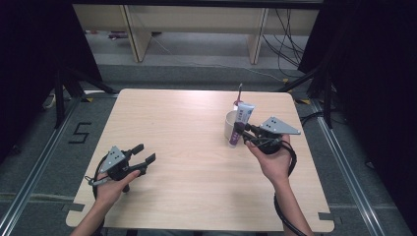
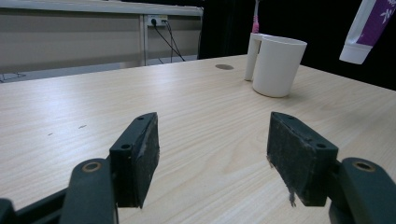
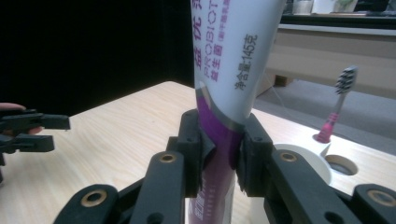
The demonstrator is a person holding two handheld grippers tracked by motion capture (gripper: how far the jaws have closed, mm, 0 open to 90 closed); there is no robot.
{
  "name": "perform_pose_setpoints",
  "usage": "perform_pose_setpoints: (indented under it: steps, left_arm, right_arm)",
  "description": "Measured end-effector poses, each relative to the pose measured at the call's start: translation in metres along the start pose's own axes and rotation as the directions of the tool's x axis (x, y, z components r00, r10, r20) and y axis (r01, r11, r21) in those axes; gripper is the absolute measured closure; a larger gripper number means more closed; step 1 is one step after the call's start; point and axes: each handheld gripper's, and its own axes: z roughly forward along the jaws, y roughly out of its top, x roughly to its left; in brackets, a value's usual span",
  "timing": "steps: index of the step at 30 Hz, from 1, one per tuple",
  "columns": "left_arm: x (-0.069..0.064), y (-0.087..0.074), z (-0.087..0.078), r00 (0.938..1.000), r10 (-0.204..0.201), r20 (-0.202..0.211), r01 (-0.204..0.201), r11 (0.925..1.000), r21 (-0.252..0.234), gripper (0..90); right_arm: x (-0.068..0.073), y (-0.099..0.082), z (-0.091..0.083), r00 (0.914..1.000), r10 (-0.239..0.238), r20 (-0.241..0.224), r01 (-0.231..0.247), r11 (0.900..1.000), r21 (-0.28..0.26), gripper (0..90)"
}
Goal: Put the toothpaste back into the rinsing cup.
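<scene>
The right gripper (image 1: 242,133) pinched the toothpaste tube (image 1: 242,120) upright, right of centre, beside the cup (image 1: 229,124). Lowering it cap-down needed clearance from the toothbrush (image 1: 239,93). The left gripper (image 1: 143,153) stood spread, empty.

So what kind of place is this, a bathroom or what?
Probably a lab or recording workspace, not a bathroom: a bare wooden table on grey floor, black curtains at the sides, and loose cables by benches behind.
</scene>
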Motion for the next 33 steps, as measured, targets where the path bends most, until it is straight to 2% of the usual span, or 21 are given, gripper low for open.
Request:
perform_pose_setpoints:
  steps: [4,6,7,8,9,11,12,14,15,16,17,19,20,24,26,27,29,30,31,32,33]
  left_arm:
    - [0.001,-0.004,0.001,1.0,0.001,0.0,-0.001,1.0,-0.005,33.5]
    - [0.001,-0.006,0.002,1.0,-0.004,-0.007,0.004,1.0,0.004,33.1]
    - [0.001,-0.007,0.003,1.0,-0.003,-0.004,0.003,1.0,-0.003,33.1]
    - [0.001,-0.007,0.002,0.9999,0.001,-0.013,-0.001,0.9999,0.014,33.0]
    - [0.0,-0.007,0.002,0.9999,0.0,-0.012,0.0,0.9999,0.013,32.9]
    - [0.0,-0.007,0.002,0.9999,0.005,-0.011,-0.005,0.9999,0.015,32.9]
    - [0.0,-0.008,0.003,0.9999,0.007,-0.01,-0.007,0.9999,0.012,32.9]
    - [0.0,-0.009,0.003,0.9999,0.006,-0.01,-0.006,0.9998,0.019,32.9]
    - [0.0,-0.009,0.003,0.9999,0.007,-0.013,-0.007,0.9997,0.022,32.8]
    - [0.0,-0.009,0.003,0.9999,0.006,-0.014,-0.006,0.9997,0.025,32.7]
    - [0.0,-0.01,0.003,0.9999,0.009,-0.014,-0.009,0.9996,0.026,32.7]
    - [-0.001,-0.01,0.003,0.9999,0.011,-0.013,-0.01,0.9997,0.022,32.6]
    - [0.0,-0.01,0.004,0.9999,0.011,-0.005,-0.011,0.9999,0.009,32.5]
    - [0.0,-0.01,0.003,0.9999,0.01,-0.013,-0.01,0.9996,0.025,32.3]
    - [0.0,-0.01,0.003,0.9999,0.005,-0.014,-0.005,0.9997,0.024,32.1]
    - [0.0,-0.01,0.003,0.9999,0.002,-0.013,-0.001,0.9997,0.023,32.2]
    - [0.0,-0.01,0.003,0.9999,0.004,-0.016,-0.004,0.9997,0.022,32.1]
    - [0.0,-0.01,0.003,0.9999,0.004,-0.016,-0.004,0.9997,0.022,32.1]
    - [0.0,-0.01,0.003,0.9999,0.008,-0.015,-0.007,0.9997,0.023,32.1]
    - [-0.001,-0.01,0.003,0.9999,0.01,-0.011,-0.01,0.9998,0.017,32.1]
    - [-0.001,-0.01,0.004,0.9999,0.012,-0.005,-0.012,0.9999,0.007,32.1]
  right_arm:
    - [-0.005,0.005,0.001,0.9994,-0.02,0.03,0.02,0.9997,-0.013,74.5]
    - [-0.007,0.007,0.001,0.9996,0.006,0.029,-0.006,1.0,-0.007,74.5]
    - [-0.009,0.008,0.002,0.9991,-0.004,0.042,0.004,0.9999,-0.014,74.5]
    - [-0.01,0.009,0.002,0.9992,-0.008,0.038,0.008,0.9999,-0.011,74.5]
    - [-0.012,0.01,0.002,0.9981,-0.015,0.059,0.016,0.9997,-0.017,74.5]
    - [-0.012,0.012,0.003,0.9986,0.011,0.051,-0.01,0.9999,-0.004,74.4]
    - [-0.015,0.013,0.003,0.9982,-0.009,0.059,0.01,0.9999,-0.012,74.4]
    - [-0.016,0.014,0.005,0.9979,0.011,0.064,-0.011,0.9999,-0.005,74.5]
    - [-0.018,0.015,0.005,0.9974,-0.01,0.071,0.011,0.9998,-0.014,74.4]
    - [-0.018,0.016,0.006,0.9978,0.011,0.065,-0.011,0.9999,-0.012,74.4]
    - [-0.02,0.017,0.006,0.997,-0.012,0.076,0.013,0.9997,-0.019,74.4]
    - [-0.02,0.019,0.007,0.9958,0.011,0.091,-0.009,0.9998,-0.017,74.4]
    - [-0.022,0.02,0.008,0.996,0.005,0.089,-0.004,0.9999,-0.017,74.4]
    - [-0.024,0.023,0.011,0.995,0.01,0.099,-0.009,0.9998,-0.017,74.3]
    - [-0.025,0.024,0.014,0.994,0.004,0.109,0.0,0.9995,-0.03,74.4]
    - [-0.028,0.025,0.015,0.9926,-0.03,0.117,0.033,0.9991,-0.028,74.4]
    - [-0.027,0.027,0.018,0.9935,0.001,0.114,0.001,0.9997,-0.023,74.3]
    - [-0.027,0.027,0.018,0.9935,0.001,0.114,0.001,0.9997,-0.023,74.3]
    - [-0.029,0.028,0.019,0.9922,-0.023,0.123,0.026,0.9993,-0.026,74.3]
    - [-0.029,0.03,0.022,0.9928,-0.004,0.12,0.006,0.9999,-0.016,74.3]
    - [-0.03,0.031,0.024,0.9928,-0.008,0.119,0.01,0.9998,-0.019,74.4]
